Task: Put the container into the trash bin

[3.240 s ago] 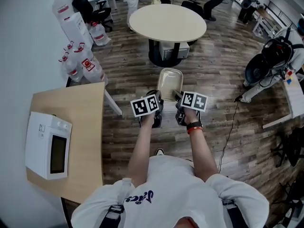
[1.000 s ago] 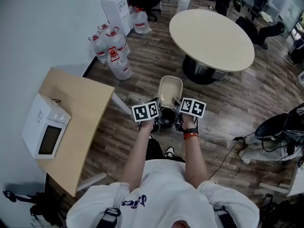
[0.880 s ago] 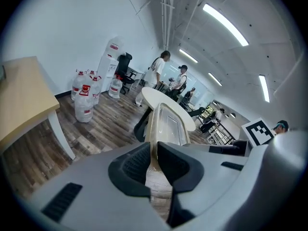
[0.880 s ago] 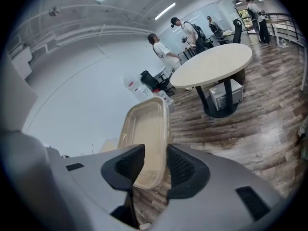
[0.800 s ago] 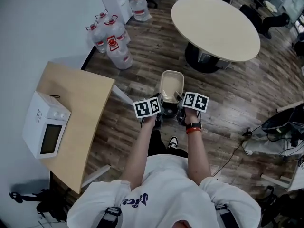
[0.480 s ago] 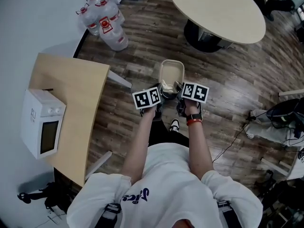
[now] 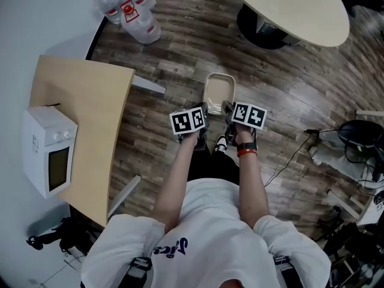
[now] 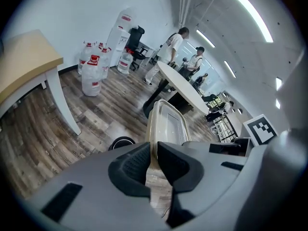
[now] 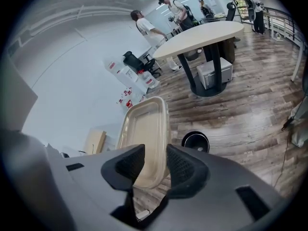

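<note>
A beige plastic container [image 7: 219,92] is held between both grippers over the wood floor, its long side pointing away from me. My left gripper [image 7: 203,109] is shut on its left rim, with the thin edge pinched between the pads [image 8: 154,150]. My right gripper [image 7: 228,108] is shut on the right side of the container [image 9: 144,134], jaws wider [image 9: 155,159]. A small round black trash bin [image 8: 121,142] stands on the floor just below and beyond the container [image 8: 166,124]. The bin [image 9: 195,140] also shows in the right gripper view. In the head view it is hidden under the grippers.
A wooden desk [image 7: 84,101] with a white microwave [image 7: 48,155] stands at the left. Several water bottles [image 7: 129,11] are by the wall. A round table [image 7: 288,5] stands ahead, with people [image 8: 168,52] beyond it. A cable [image 7: 288,155] lies at the right.
Both grippers and the container have sunk toward the floor and look smaller from above. The head view has tipped further down, so the round table has slid to the top edge.
</note>
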The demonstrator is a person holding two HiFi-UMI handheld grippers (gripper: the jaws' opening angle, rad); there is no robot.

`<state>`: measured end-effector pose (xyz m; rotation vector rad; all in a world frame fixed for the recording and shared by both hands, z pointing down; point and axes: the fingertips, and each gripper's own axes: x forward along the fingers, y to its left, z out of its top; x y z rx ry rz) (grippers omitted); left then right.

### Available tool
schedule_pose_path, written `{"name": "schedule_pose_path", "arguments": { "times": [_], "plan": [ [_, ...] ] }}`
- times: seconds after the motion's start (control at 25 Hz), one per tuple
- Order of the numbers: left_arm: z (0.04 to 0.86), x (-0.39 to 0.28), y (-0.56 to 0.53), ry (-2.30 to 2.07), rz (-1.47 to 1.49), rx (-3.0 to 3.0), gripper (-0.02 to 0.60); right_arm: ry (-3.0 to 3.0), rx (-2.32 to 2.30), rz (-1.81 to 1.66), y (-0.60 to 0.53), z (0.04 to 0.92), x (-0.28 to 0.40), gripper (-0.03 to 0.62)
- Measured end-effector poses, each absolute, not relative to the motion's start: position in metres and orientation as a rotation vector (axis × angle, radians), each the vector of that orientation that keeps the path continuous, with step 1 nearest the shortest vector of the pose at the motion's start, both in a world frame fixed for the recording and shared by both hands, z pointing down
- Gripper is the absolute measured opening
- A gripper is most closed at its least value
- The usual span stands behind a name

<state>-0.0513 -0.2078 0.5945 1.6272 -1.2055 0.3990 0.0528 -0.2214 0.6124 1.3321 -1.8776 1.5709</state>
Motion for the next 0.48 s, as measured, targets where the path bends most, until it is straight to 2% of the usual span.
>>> {"name": "schedule_pose_path", "arguments": {
  "times": [0.48],
  "plan": [
    [0.662,-0.054,-0.221,-1.19,0.468,1.555,0.06,-1.821,1.277,1.639,-0.235,0.681,0.047,0.152]
  ]
}}
